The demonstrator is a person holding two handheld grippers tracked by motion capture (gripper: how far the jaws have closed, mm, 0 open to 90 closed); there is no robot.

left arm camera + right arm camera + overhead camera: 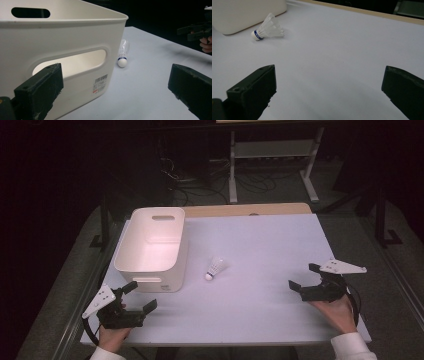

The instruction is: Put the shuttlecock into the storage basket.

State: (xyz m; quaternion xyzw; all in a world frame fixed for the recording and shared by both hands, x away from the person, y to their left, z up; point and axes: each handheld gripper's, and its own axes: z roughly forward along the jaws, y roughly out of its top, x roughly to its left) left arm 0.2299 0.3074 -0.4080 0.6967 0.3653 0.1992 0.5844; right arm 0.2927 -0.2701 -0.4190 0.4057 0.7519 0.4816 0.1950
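Note:
A white shuttlecock (pixel 215 268) with a blue band lies on its side on the white table (pixel 260 240), just right of a white plastic bin (pixel 152 247). In the left gripper view the shuttlecock (pixel 123 53) peeks out past the bin's corner (pixel 75 50). In the right gripper view the shuttlecock (pixel 267 28) lies far ahead at upper left. My left gripper (pixel 140 296) is open near the front left, close to the bin's near wall. My right gripper (pixel 303 275) is open at the right side, nothing between its jaws.
The bin is empty, with handle slots in its walls. A wooden strip (pixel 247 209) borders the table's far edge. Beyond it stand a metal frame (pixel 272 157) and cables on a dark floor. The other gripper (pixel 196 30) appears far right in the left gripper view.

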